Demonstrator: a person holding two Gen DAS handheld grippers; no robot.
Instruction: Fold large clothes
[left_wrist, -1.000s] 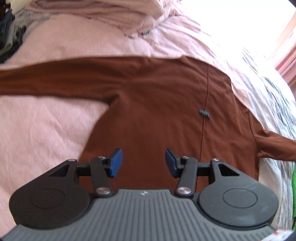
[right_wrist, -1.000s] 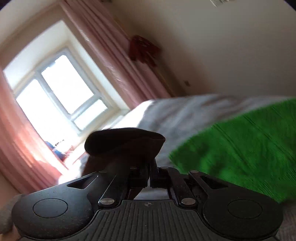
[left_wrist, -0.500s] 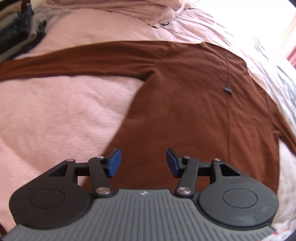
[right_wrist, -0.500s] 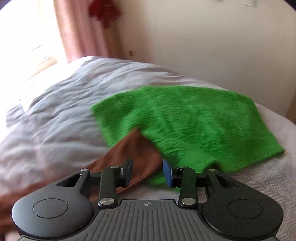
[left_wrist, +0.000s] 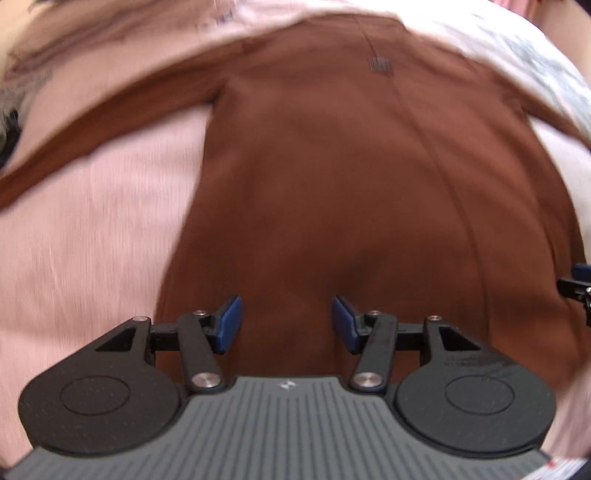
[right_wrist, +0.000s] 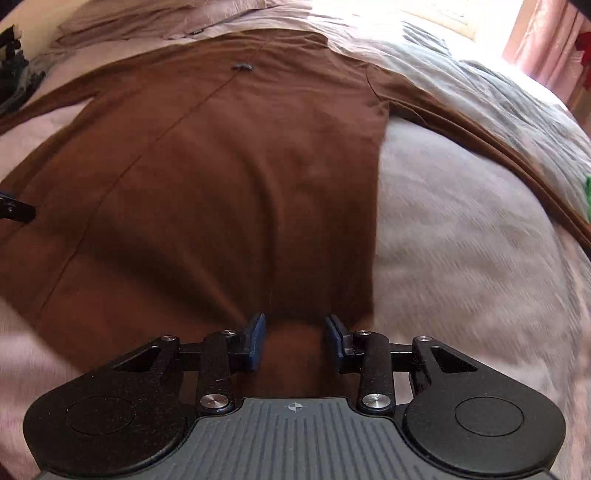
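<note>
Both tools hovered released over the near hem of the brown garment (left_wrist: 332, 192): the left tool (left_wrist: 287, 324) above its left half, the right tool (right_wrist: 294, 341) near its right edge, nothing between either's jaws. Farther off, the garment lay flat on the pink bed cover (left_wrist: 92, 229), sleeves spread outward.

Under both grippers lies a brown garment (left_wrist: 332, 177) of soft, matt cloth, smooth and finely knit. To either side of it the pink bedspread (left_wrist: 92, 236) shows a ribbed, slightly rough weave. The left gripper (left_wrist: 287, 323) is matt black plastic with shiny metal rivets, blue rubbery pads (left_wrist: 229, 324) and a grooved grey housing. The right gripper (right_wrist: 294, 341) looks the same in finish.
</note>
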